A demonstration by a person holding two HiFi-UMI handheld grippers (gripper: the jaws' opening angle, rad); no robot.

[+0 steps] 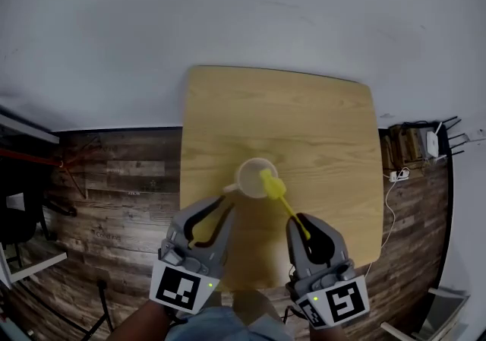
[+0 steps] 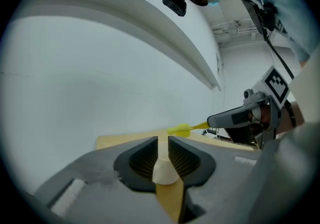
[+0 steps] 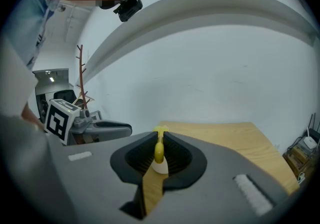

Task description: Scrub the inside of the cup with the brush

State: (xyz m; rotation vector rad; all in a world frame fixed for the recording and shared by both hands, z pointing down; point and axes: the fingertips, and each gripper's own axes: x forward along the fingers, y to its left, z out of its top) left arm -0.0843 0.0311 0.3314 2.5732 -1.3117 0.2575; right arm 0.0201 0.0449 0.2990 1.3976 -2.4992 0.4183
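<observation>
While your right tongs [image 3: 159,136] clench the brush [image 1: 272,184], its head at the rim of the cup [image 1: 249,174] on the table [image 1: 319,119], your left tongs [image 2: 161,140] stand slack around the handle [image 2: 165,170]. Clamp the handle first, then dip the bristles and twist along the wall.

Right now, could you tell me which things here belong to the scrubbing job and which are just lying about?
For the job: cup, brush, left tongs, right tongs, table.
Lying about: cable, white box, both beyond the table's right side.
</observation>
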